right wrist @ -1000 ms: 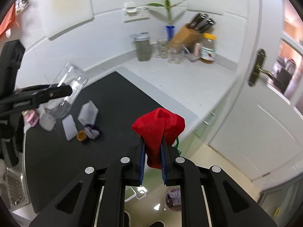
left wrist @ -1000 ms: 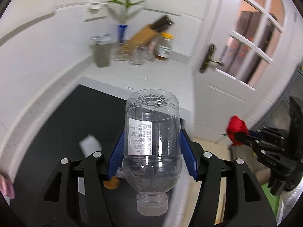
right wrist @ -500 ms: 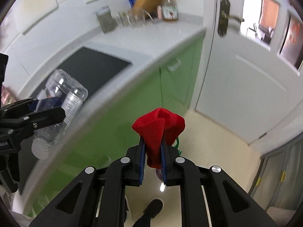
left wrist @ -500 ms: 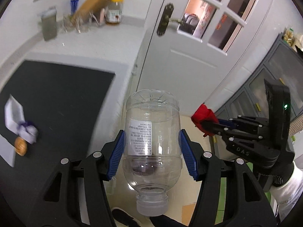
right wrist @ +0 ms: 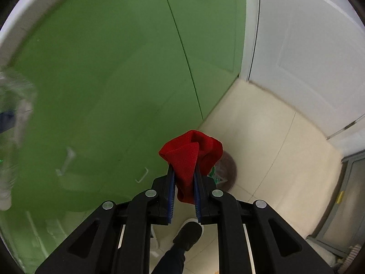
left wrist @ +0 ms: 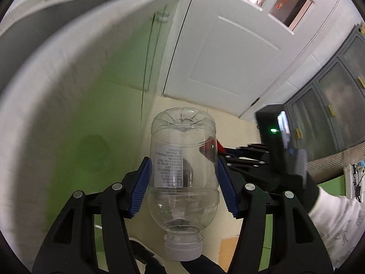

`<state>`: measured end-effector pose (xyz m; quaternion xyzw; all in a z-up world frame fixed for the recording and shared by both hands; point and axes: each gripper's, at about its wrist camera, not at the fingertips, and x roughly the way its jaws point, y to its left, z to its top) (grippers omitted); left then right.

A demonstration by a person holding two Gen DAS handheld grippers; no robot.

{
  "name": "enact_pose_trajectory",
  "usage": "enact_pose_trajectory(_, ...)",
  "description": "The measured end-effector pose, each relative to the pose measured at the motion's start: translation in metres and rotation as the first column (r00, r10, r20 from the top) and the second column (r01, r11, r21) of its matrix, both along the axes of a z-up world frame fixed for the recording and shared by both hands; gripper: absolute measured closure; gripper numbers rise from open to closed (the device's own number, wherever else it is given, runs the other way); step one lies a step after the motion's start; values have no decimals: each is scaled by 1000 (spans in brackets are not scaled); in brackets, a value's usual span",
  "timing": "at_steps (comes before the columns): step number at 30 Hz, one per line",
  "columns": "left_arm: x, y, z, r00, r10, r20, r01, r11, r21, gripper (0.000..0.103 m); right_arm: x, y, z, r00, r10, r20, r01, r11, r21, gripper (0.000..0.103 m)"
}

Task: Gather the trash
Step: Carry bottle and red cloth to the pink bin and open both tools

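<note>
Red cloth wad point(right wrist: 191, 157): soft, light, pinched between right gripper point(right wrist: 184, 180) pads, whose jaws just eased wider, above floor bin point(right wrist: 225, 169). Clear bottle point(left wrist: 182, 166): empty, light, crushable, clamped mid-body by left gripper point(left wrist: 182, 182), cap nearest.

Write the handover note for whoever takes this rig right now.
Left tool: shut on the empty plastic bottle, cap end toward the camera.
Right tool: red cloth between its pads, jaws just been opening.
Both are down in front of the green cabinet, above the floor; a bin with a bag sits just beyond the red cloth.
Done: both items picked up and carried down off the counter.
Left: drop both in the bin.
</note>
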<state>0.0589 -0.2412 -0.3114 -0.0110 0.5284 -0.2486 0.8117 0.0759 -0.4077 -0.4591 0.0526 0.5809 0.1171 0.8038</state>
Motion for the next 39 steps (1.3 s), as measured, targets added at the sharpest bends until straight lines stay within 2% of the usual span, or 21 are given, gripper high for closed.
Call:
enact_pose_trajectory(2,-1,-1,-20,1000,-3,-14,3,1000,-2,45,0,-2,-23,1000,-12,-3,12,1000,-4,81)
enact_pose_trajectory(3,-1,-3,-26,1000,-6,-17,6,1000,0,45,1,-4,-34,1000,-23,-8,23,1000,-5,64)
enact_pose_trajectory(4,0,-6,-34,1000,-11,-21,11,1000,3,45,-1,-6,-43,999,-36,-6,36,999,-12,38)
enact_pose_trajectory(6,0,-9,-46,999,-17,-34,17,1000,4,45,-2,-12,-50,998,-58,6,58,998,-8,18)
enact_pose_trajectory(7,0,-11,-52,999,-23,-39,23,1000,7,45,-4,-14,-52,998,-65,7,65,998,-2,14)
enact_pose_trajectory(12,3,-27,-75,997,-56,-59,58,998,25,45,-19,-31,-51,992,-125,-12,125,991,-47,11)
enact_pose_trajectory(16,12,-46,-112,991,-97,-97,102,994,48,45,-27,-51,-37,981,-194,9,194,976,-98,10)
enact_pose_trajectory(22,32,-88,-168,976,-156,-149,168,983,74,45,-41,-69,-32,970,-241,30,243,964,-110,9)
enact_pose_trajectory(24,40,-103,-183,974,-160,-161,174,982,78,32,-47,-78,-33,965,-260,33,262,959,-105,9)
enact_pose_trajectory(25,41,-105,-186,975,-158,-154,171,982,77,12,-52,-82,-34,962,-270,36,273,957,-103,9)
enact_pose_trajectory(26,43,-108,-189,977,-156,-148,168,983,70,5,-49,-88,-33,960,-279,36,281,954,-101,9)
enact_pose_trajectory(27,43,-108,-191,977,-155,-150,167,984,69,3,-52,-91,-33,957,-288,37,291,952,-99,9)
enact_pose_trajectory(30,44,-110,-186,977,-154,-147,166,984,72,3,-62,-91,-24,951,-306,36,308,947,-93,9)
enact_pose_trajectory(33,39,-105,-166,978,-155,-139,165,984,65,3,-65,-87,-10,950,-308,46,311,947,-80,9)
enact_pose_trajectory(36,29,-93,-117,981,-154,-115,160,986,46,3,-66,-77,21,951,-304,62,308,949,-63,9)
enact_pose_trajectory(39,24,-88,-71,984,-152,-91,154,988,24,3,-69,-64,69,953,-288,91,293,955,-40,7)
